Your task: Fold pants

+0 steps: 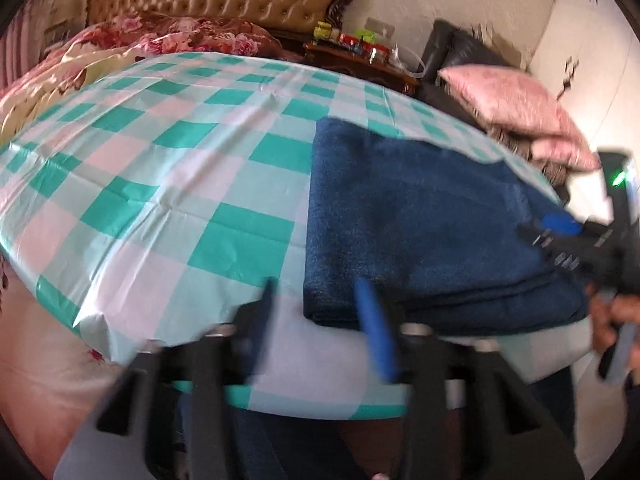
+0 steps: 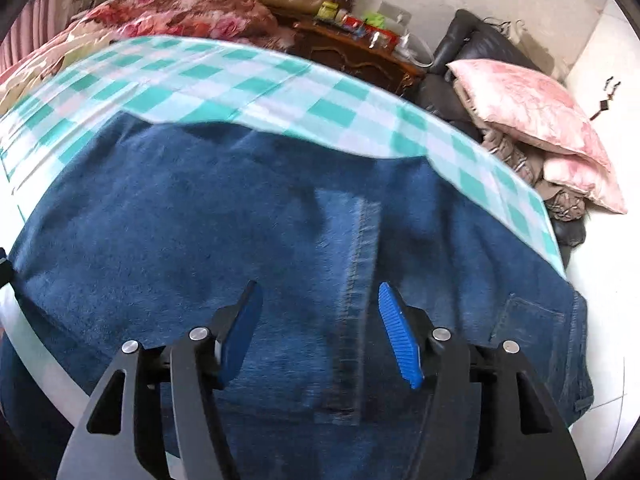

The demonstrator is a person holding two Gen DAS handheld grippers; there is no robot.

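Dark blue denim pants (image 2: 280, 232) folded flat, layers stacked, seam and pocket up, on checkered tablecloth.

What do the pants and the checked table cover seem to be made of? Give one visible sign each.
Pants: likely blue denim, matte; a stitched seam and patch pocket show.
Table cover: probably plastic or coated sheet, glossy; creases catch the light.

The pants (image 2: 248, 216) under my right tongs (image 2: 320, 336) are matt blue denim with a stitched seam, and my ribbed blue plastic pads (image 2: 400, 344) sit on black plastic arms with shiny metal pins. The bench (image 1: 160, 168) wears a glossy, creased teal-checked sheet; behind, a satiny pink pillow (image 1: 516, 116)
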